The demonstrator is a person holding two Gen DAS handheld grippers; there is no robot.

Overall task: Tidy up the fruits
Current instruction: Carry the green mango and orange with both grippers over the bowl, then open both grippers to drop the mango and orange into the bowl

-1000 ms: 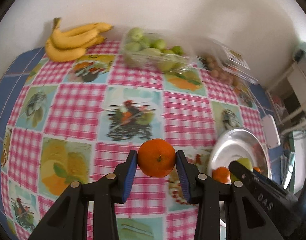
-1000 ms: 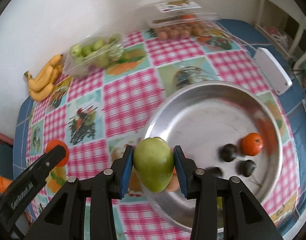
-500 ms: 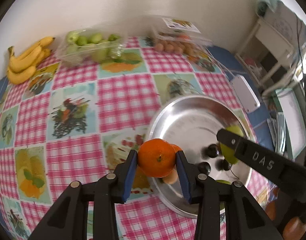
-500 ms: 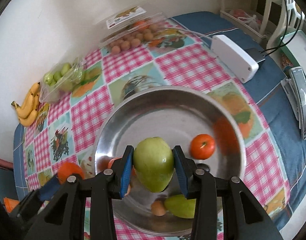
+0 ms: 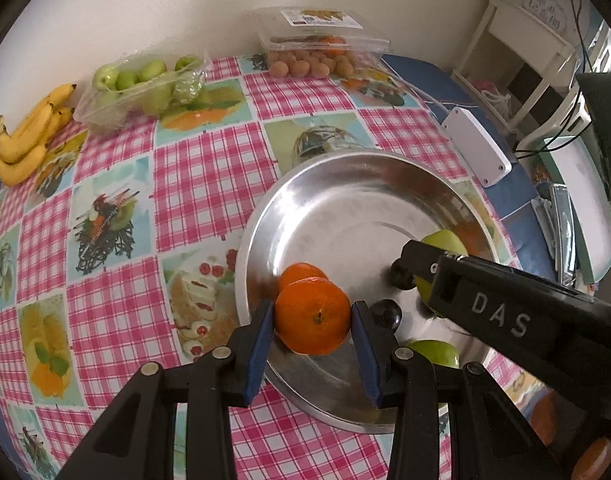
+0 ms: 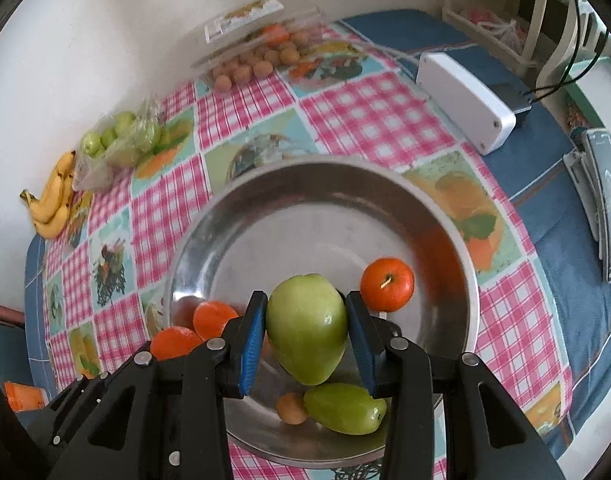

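The orange (image 5: 312,320) is clamped in the left gripper (image 5: 312,330) and the green pear (image 6: 307,328) in the right gripper (image 6: 305,338). A second ago both were carried over the tablecloth (image 5: 209,168); now both are held above the steel bowl (image 6: 321,184), so release seems near. In the bowl lie another orange (image 6: 387,285), a pear (image 6: 345,410) and dark plums (image 5: 387,314). Far left, bananas (image 5: 29,132) and boxed green fruit (image 5: 141,84) remain.
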